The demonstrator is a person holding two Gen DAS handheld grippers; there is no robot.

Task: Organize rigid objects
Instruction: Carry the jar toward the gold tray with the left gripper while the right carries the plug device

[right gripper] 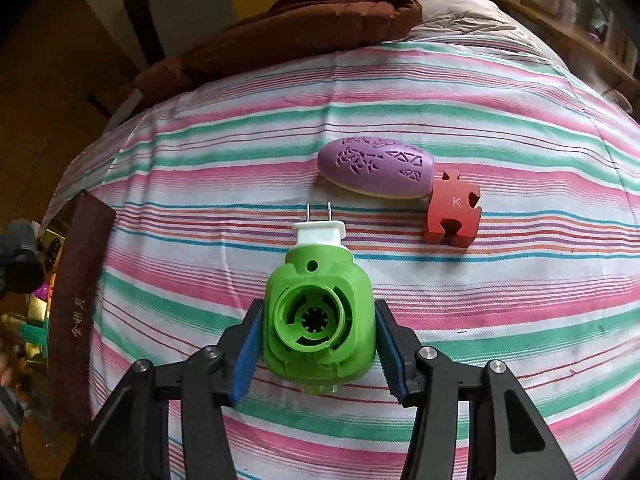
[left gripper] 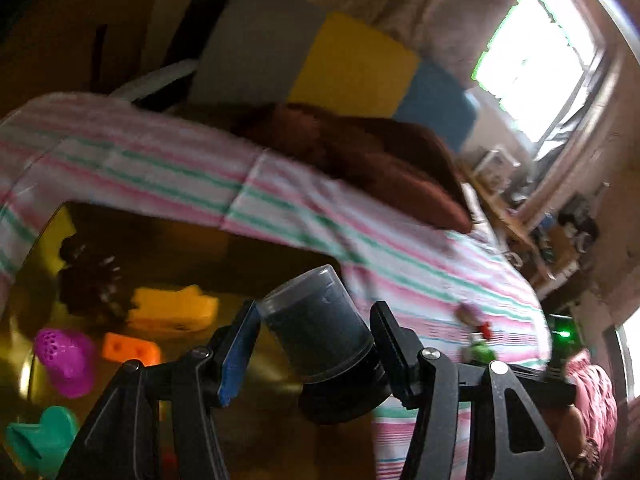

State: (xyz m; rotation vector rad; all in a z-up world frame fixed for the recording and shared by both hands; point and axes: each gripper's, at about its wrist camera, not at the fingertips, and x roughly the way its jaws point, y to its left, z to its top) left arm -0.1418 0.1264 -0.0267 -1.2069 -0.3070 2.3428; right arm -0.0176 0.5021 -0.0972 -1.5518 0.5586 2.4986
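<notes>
Green plastic filled the right gripper (right gripper: 318,354): a plug-in device (right gripper: 319,320) was pinched between the blue pads, its long axis running along the fingers, white plug end and two metal prongs pointing away over the striped sheet (right gripper: 500,300). Beyond it lay a purple oval case (right gripper: 376,168), touching a red puzzle block (right gripper: 452,216) marked K. The left gripper (left gripper: 316,346) clamped a dark, clear-topped canister (left gripper: 324,328), tilted with its cap up and to the left, above a gold tray (left gripper: 256,392) that held yellow, orange, magenta and teal pieces.
</notes>
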